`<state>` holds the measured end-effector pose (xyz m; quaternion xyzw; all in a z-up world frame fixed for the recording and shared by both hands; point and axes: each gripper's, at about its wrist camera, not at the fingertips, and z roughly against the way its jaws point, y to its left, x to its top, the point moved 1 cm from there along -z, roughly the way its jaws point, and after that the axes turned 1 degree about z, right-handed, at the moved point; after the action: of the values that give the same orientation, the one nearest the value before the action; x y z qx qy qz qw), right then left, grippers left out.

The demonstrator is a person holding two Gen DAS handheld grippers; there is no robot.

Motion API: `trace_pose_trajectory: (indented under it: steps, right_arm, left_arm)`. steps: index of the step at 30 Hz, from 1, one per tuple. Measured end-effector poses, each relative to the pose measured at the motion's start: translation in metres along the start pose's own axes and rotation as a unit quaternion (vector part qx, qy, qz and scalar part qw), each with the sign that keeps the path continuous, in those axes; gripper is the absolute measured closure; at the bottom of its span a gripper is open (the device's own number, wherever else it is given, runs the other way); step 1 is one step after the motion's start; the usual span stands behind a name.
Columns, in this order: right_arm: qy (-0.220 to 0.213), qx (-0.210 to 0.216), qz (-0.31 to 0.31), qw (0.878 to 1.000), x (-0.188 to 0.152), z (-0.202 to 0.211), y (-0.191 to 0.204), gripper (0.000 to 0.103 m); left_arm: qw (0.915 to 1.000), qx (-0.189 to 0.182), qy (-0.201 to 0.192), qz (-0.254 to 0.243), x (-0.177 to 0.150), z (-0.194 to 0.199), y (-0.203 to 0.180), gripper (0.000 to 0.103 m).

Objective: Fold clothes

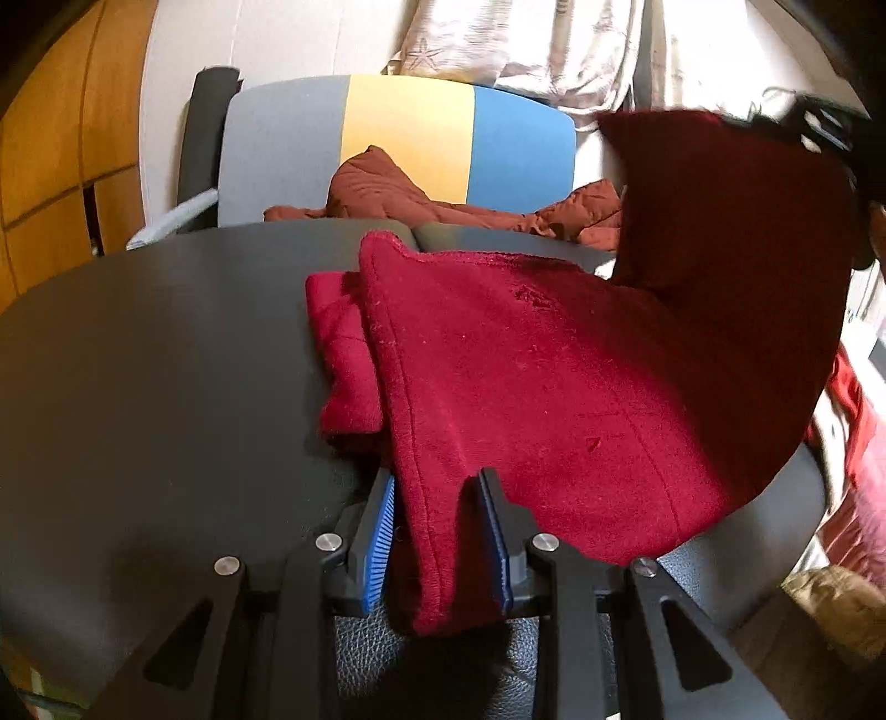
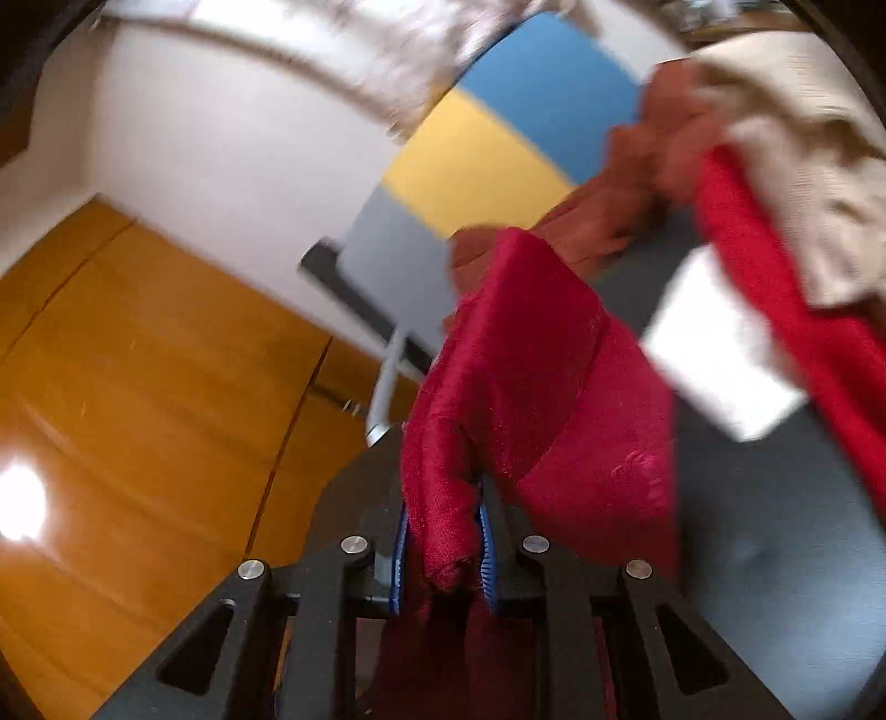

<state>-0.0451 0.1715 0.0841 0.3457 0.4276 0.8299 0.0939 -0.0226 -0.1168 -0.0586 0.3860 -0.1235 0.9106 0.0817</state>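
Mid-fold, left tool (image 1: 437, 531) and right tool (image 2: 443, 540) each pinch the crimson garment (image 1: 526, 376) above the tabletop (image 1: 155, 343); laying the raised edge across looks next.

no readable text, labels or numbers anywhere

Dark round tabletop (image 1: 166, 343). At twelve o'clock, chair back in grey, yellow, blue panels (image 1: 398, 138); rust-brown quilted jacket (image 1: 387, 188) on seat. Orange wooden panelling (image 2: 138, 360) at nine.

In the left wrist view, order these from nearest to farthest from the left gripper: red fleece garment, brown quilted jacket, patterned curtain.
1. Red fleece garment: between the left gripper's jaws.
2. Brown quilted jacket: beyond the table, on the chair.
3. Patterned curtain: at the top, behind the chair.
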Motion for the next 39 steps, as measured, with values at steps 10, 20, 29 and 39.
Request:
trace_pose_trajectory:
  steps: [10,20,29,39]
  right_arm:
    - [0.138,-0.008,0.083,0.987,-0.089,-0.144,0.054,0.083]
    - [0.181,0.011,0.088,0.979,-0.118,-0.174,0.029,0.053]
    - [0.040,-0.001,0.168,0.985,-0.109,-0.070,0.025,0.061]
    - [0.081,-0.078,0.250,0.962,-0.134,-0.075,0.008,0.073]
  left_arm:
    - [0.9999,-0.008,-0.003,0.010,-0.004,0.001,0.002,0.072]
    - [0.9989,-0.020,-0.003,0.042,-0.001,0.009,0.009,0.072]
    - [0.9826,-0.106,-0.037,0.148,0.007,0.041,0.041,0.072]
    - [0.9535,-0.197,-0.092,0.209,0.023,0.067,0.055,0.068]
